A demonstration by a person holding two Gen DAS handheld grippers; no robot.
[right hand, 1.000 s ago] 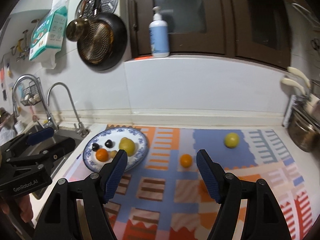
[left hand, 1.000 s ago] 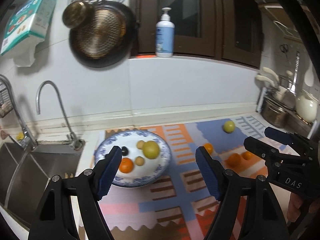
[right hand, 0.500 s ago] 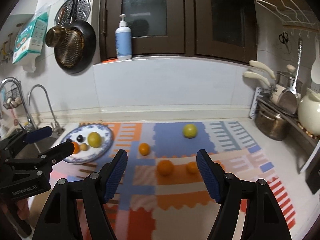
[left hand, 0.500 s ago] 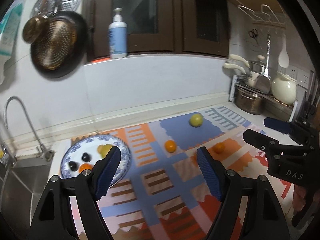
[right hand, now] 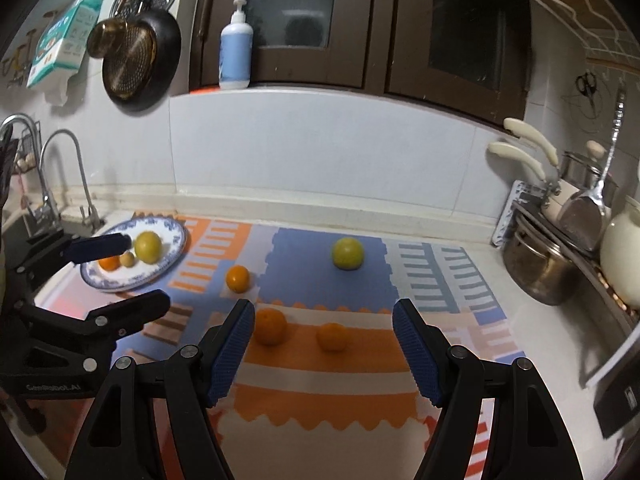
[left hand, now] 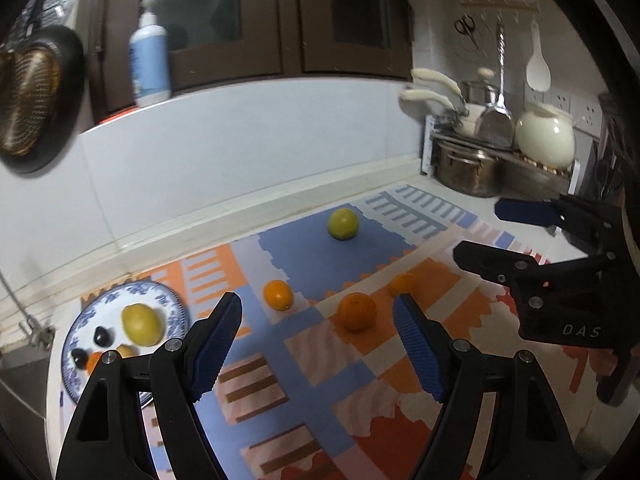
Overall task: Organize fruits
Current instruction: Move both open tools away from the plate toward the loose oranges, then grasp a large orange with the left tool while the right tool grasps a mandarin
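Note:
A blue-patterned plate (left hand: 170, 300) (right hand: 178, 236) at the mat's left end holds a yellow fruit (left hand: 142, 324), two dark plums and small orange fruits. Loose on the mat lie a yellow-green fruit (left hand: 343, 223) (right hand: 347, 253) and three oranges (left hand: 278, 294) (left hand: 357, 311) (left hand: 402, 283), which the right wrist view also shows (right hand: 237, 278) (right hand: 271, 326) (right hand: 332, 336). My left gripper (left hand: 318, 320) (right hand: 144, 272) hovers open, short of the middle orange. Short of the two nearest oranges, my right gripper (right hand: 323, 312) (left hand: 480, 230) hangs open too. Neither holds anything.
A patterned foam mat (right hand: 320, 384) covers the counter. A sink and faucet (right hand: 76, 168) lie left of the plate. Steel pots (right hand: 540, 268) and a white kettle (left hand: 544, 140) crowd the right end. A pan (right hand: 136, 64) hangs on the wall, and a soap bottle (right hand: 236, 52) stands on the sill.
Both views have swung right, away from the plate and toward the loose oranges, and sunk a little closer to the mat. Both grippers stayed open and empty.

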